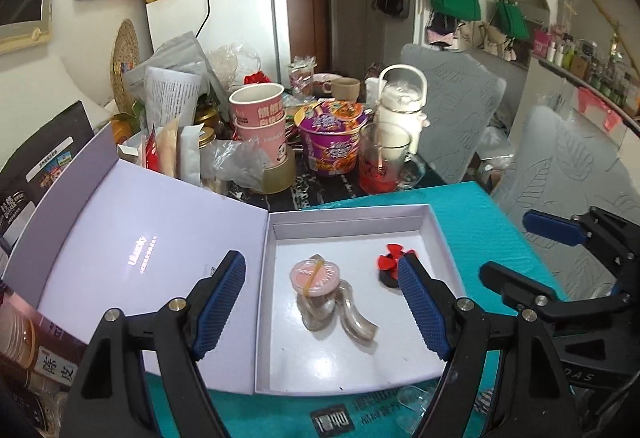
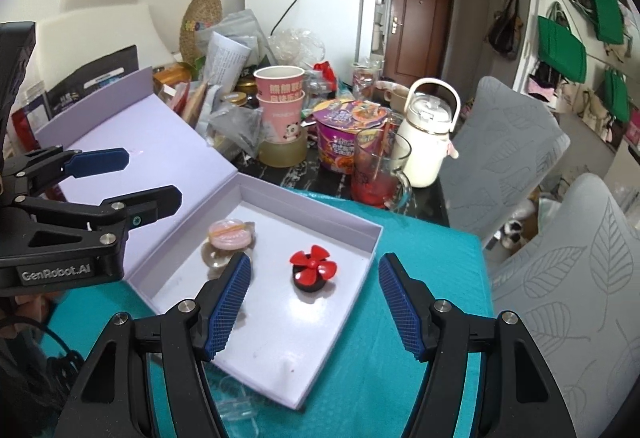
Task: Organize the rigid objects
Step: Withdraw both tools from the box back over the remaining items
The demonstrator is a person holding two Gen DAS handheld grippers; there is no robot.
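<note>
An open lilac box (image 1: 352, 216) (image 2: 372, 238) lies on a teal cloth, its lid (image 1: 140, 234) (image 2: 160, 134) folded back to the left. Inside lie a pink round case with a yellow band (image 1: 316, 274) (image 2: 230, 234) on clear plastic pieces, and a small black base with a red fan (image 1: 390, 270) (image 2: 313, 268). My left gripper (image 1: 322, 306) hovers open above the box, nothing between its blue pads. My right gripper (image 2: 314, 308) also hangs open over the box's near edge, empty. Each gripper shows in the other's view: the right gripper (image 1: 516, 254) at the right edge, the left gripper (image 2: 140, 178) at the left edge.
Behind the box stand pink paper cups (image 1: 260, 118), a purple noodle bowl (image 1: 330, 142), a glass mug with red liquid (image 1: 384, 162), a white jug (image 1: 402, 110), a tape roll (image 2: 282, 152) and bags. Grey chairs (image 2: 560, 258) stand to the right. Clear plastic bits (image 2: 236, 398) lie on the cloth.
</note>
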